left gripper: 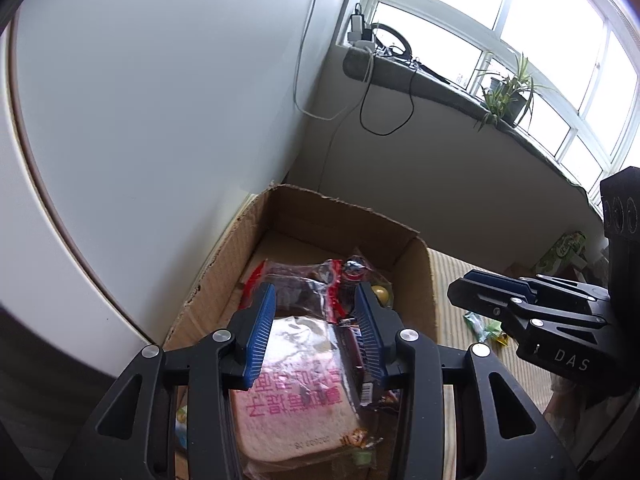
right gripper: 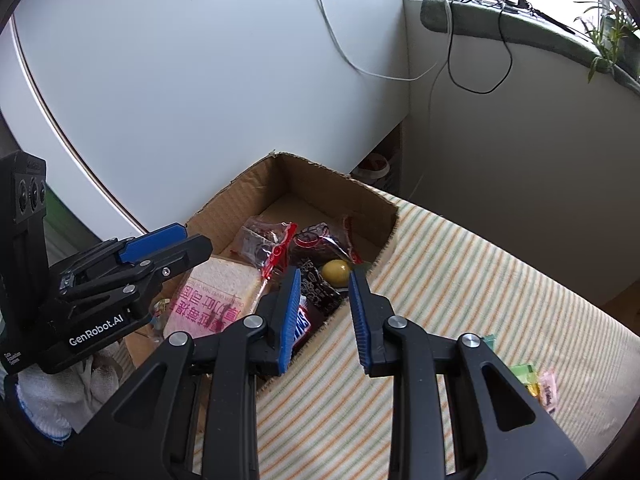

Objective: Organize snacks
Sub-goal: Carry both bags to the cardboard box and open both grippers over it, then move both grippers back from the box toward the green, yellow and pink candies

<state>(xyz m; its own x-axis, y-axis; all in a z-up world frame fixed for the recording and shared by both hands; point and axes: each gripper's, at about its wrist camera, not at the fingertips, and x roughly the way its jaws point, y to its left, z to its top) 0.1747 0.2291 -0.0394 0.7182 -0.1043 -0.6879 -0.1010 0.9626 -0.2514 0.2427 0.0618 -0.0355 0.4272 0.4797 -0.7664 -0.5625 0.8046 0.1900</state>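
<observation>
At the left of the right wrist view, the left gripper [right gripper: 192, 246] hangs above the cardboard box [right gripper: 240, 188], its jaws apart and empty over the pink bread packet [right gripper: 216, 296], which lies flat and fills the near end. Centre frame, red-sealed dark snack bags [right gripper: 268, 240] and a yellow ball [right gripper: 336, 272] crowd the middle, likely dropped in as collected. The right gripper [right gripper: 324, 312] hovers over the box's right wall, jaws apart, holding nothing. At lower right, loose candies [right gripper: 536, 380] wait on the striped cloth [right gripper: 460, 280], probably next.
</observation>
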